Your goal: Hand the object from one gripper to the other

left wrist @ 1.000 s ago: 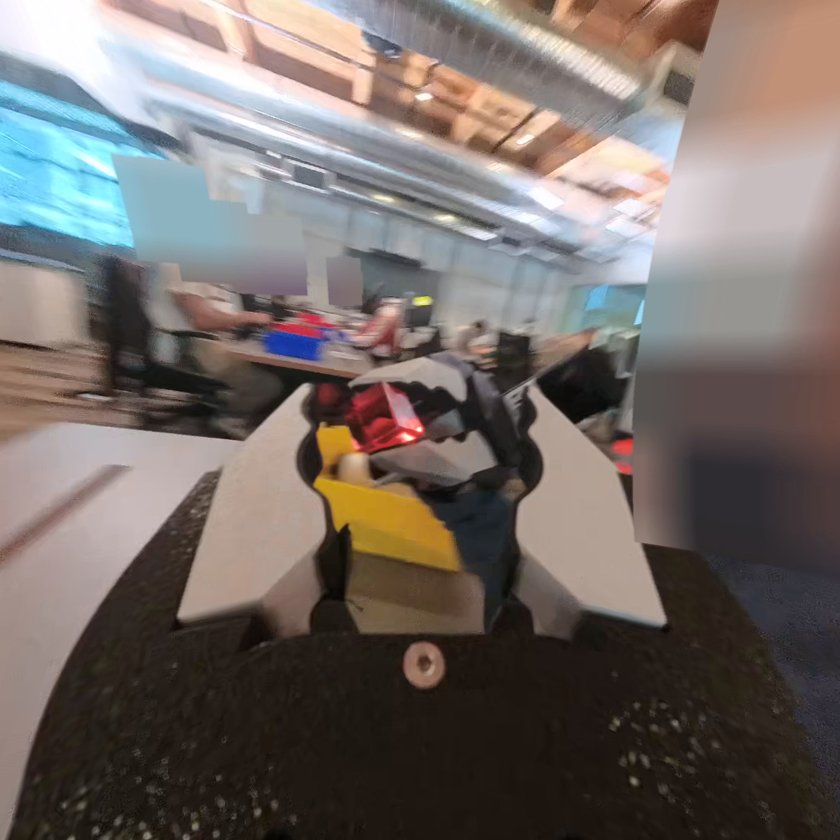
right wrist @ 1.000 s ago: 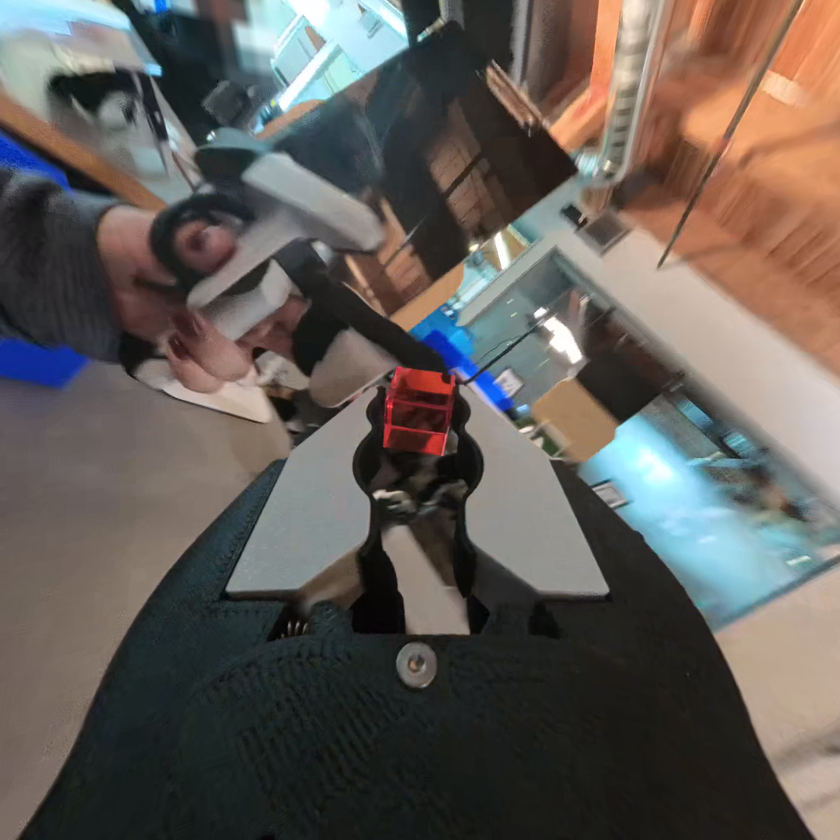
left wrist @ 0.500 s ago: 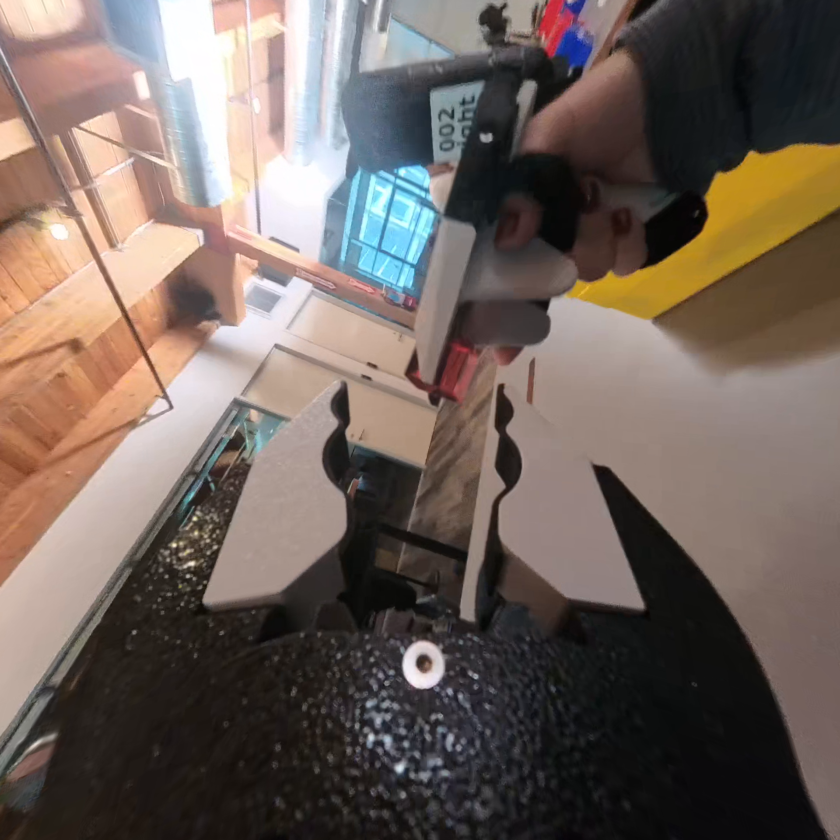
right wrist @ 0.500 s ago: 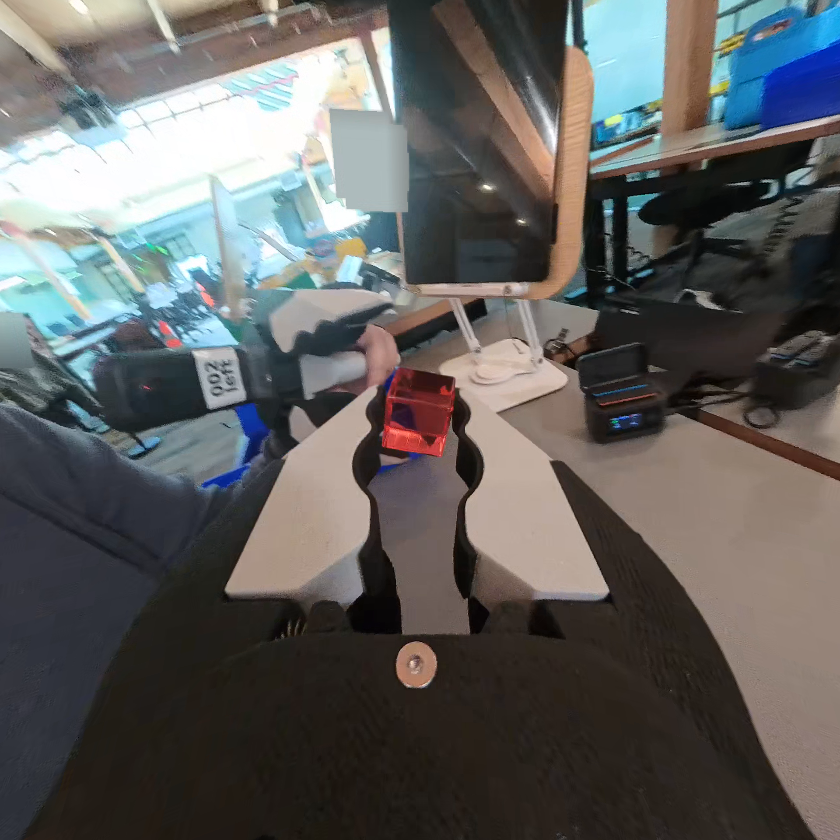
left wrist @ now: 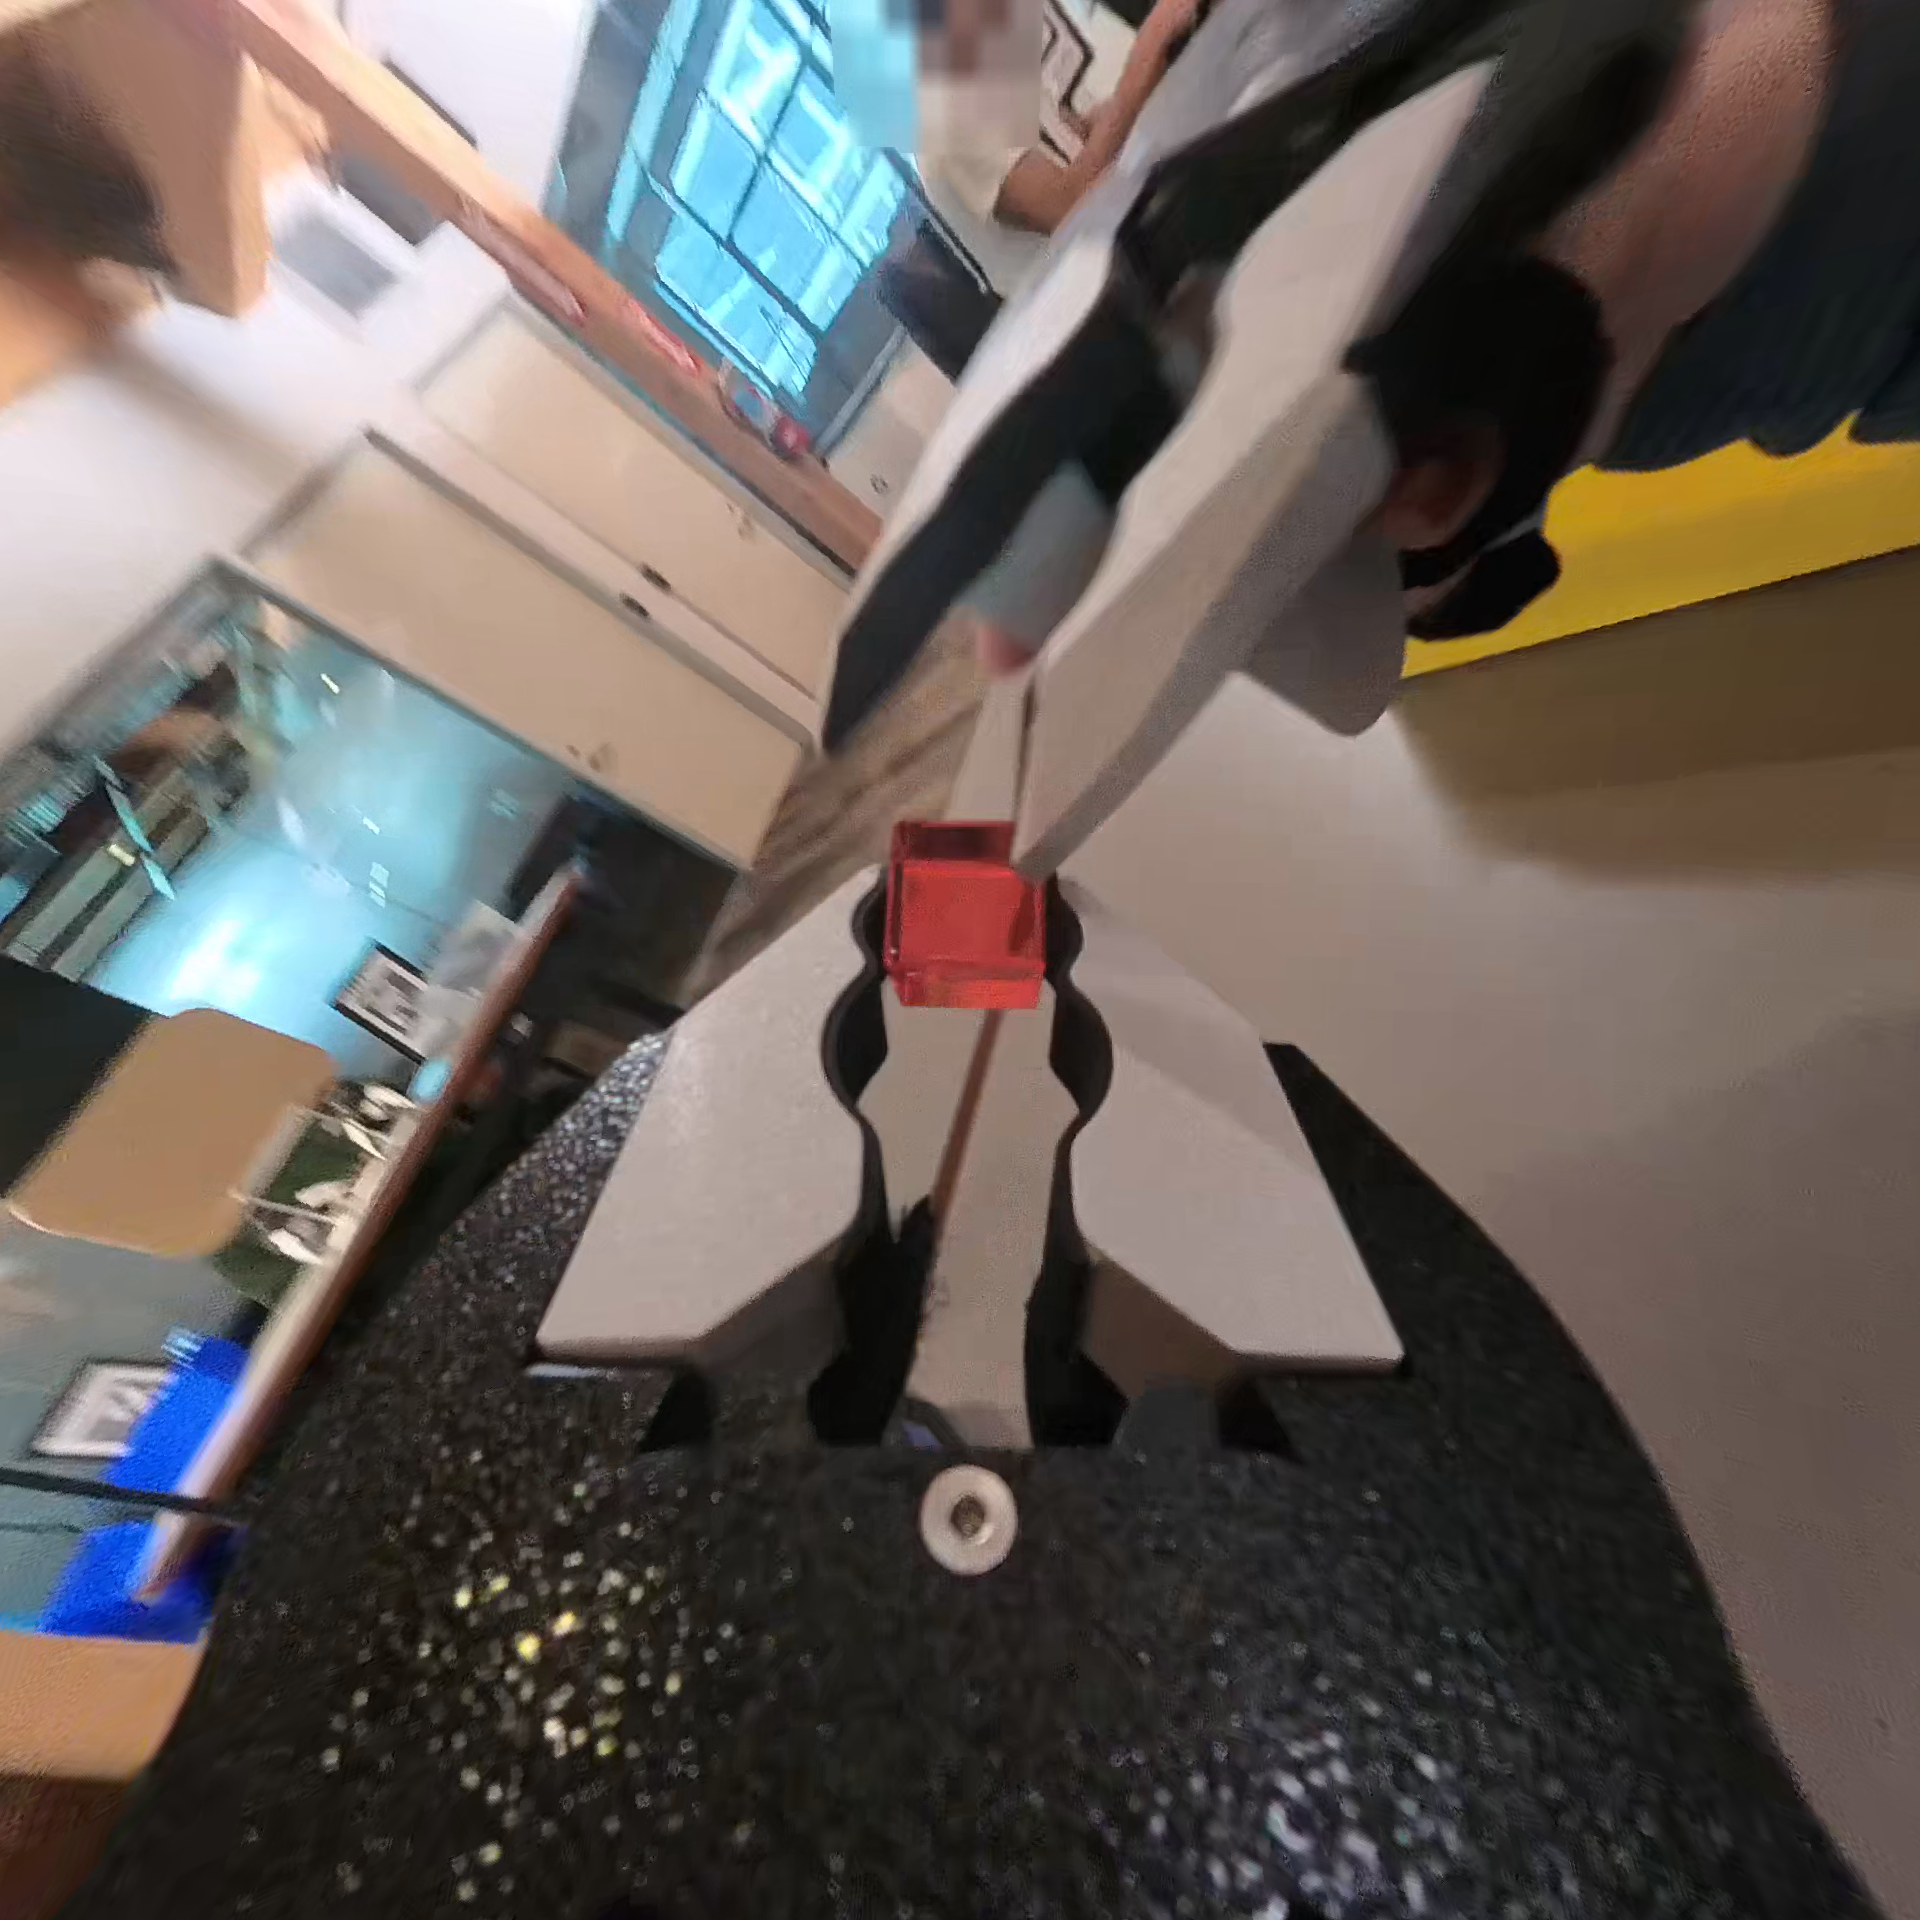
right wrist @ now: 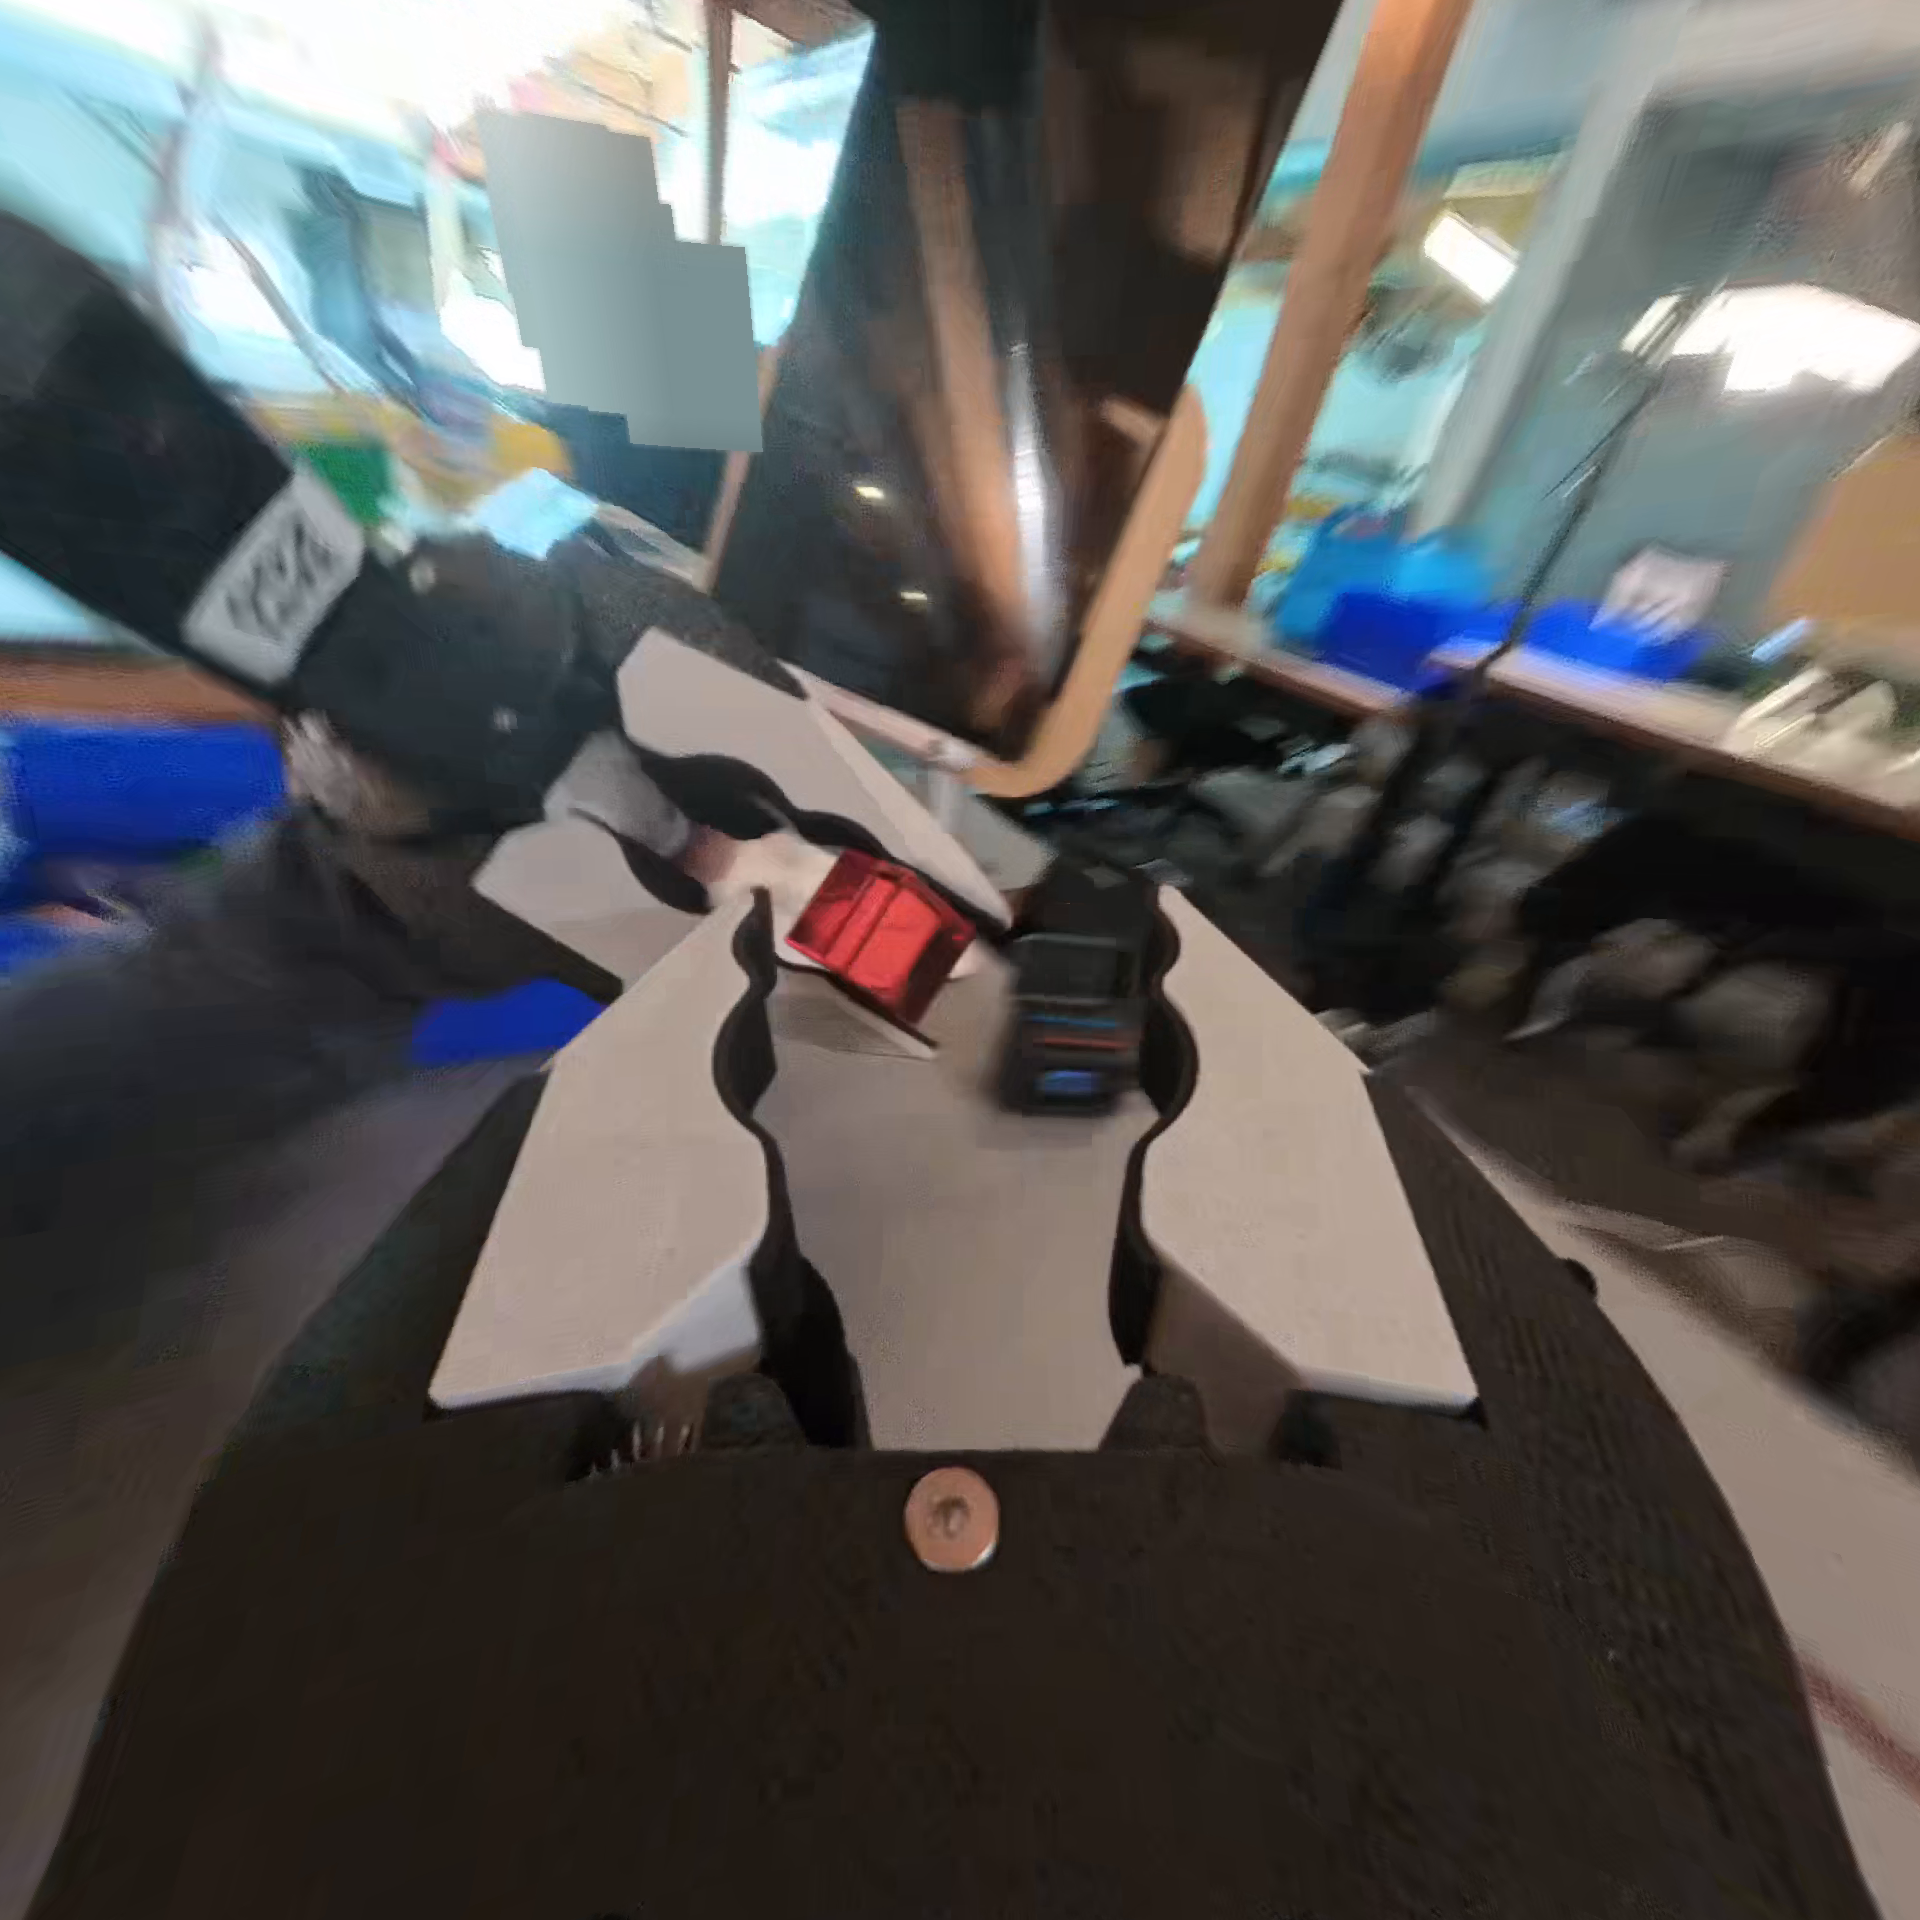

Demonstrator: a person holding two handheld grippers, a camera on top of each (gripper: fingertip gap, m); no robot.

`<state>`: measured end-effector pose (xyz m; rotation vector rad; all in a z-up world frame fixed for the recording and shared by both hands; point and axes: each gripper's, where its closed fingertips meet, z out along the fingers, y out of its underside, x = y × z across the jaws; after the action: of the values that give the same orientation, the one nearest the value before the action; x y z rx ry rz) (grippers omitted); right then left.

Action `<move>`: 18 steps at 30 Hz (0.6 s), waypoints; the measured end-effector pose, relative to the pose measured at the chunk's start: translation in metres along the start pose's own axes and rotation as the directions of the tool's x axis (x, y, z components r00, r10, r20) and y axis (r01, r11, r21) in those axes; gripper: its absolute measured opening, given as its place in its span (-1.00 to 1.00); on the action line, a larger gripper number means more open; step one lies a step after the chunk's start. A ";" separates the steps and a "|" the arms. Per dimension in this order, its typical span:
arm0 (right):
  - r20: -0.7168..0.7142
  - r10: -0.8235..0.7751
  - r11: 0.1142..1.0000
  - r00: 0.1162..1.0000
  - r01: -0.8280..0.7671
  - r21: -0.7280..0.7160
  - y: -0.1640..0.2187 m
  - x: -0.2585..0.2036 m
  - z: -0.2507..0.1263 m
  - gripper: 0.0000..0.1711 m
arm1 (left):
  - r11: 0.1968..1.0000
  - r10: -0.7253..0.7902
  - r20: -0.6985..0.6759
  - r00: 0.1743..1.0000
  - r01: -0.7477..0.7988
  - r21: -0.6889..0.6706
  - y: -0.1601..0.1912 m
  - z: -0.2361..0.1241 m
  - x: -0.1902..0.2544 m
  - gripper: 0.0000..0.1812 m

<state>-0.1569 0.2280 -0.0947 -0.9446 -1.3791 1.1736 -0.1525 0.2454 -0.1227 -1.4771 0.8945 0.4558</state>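
Since half a second ago the red cube [left wrist: 964, 916] has passed from my right gripper [right wrist: 954, 940] to my left gripper [left wrist: 966, 925]. The left's jaws are now closed on it, pinching it at their very tips. My right jaws stand wide apart, holding nothing; in the right wrist view the cube [right wrist: 881, 935] sits just beyond them, toward the left finger.

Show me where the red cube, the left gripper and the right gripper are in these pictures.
red cube [left wrist: 961, 923]: left wrist view, on its front face.
left gripper [left wrist: 964, 935]: left wrist view, midway between its fingertips, shut on the cube.
right gripper [right wrist: 961, 930]: right wrist view, in the open gap between its fingertips.
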 end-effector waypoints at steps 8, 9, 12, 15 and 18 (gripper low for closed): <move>-0.277 -0.605 0.769 0.747 0.638 0.038 -0.030 -0.001 -0.015 -0.10 | 0.956 -0.280 -0.076 0.957 0.270 -0.118 0.028 0.006 0.000 -0.72; -0.274 -0.629 0.752 0.727 0.659 0.025 -0.028 -0.002 -0.014 -0.01 | 0.947 -0.308 -0.075 0.948 0.297 -0.124 0.029 0.005 -0.001 -0.72; -0.273 -0.680 0.716 0.681 0.697 -0.044 -0.019 0.002 -0.009 0.05 | 0.901 -0.430 -0.081 0.899 0.422 -0.101 0.028 0.002 -0.007 -0.73; -0.247 -0.714 0.692 0.655 0.713 -0.112 -0.006 0.006 -0.003 0.07 | 0.800 -0.597 -0.136 0.790 0.599 -0.030 0.020 -0.003 -0.015 -0.73; -0.224 -0.744 0.666 0.630 0.729 -0.159 0.003 0.008 0.002 0.07 | 0.671 -0.719 -0.226 0.657 0.742 0.023 0.013 -0.011 -0.021 -0.73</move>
<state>-0.1604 0.2357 -0.0961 -0.4422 -1.3660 0.3510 -0.1777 0.2417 -0.1139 -1.6517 0.3843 -0.3581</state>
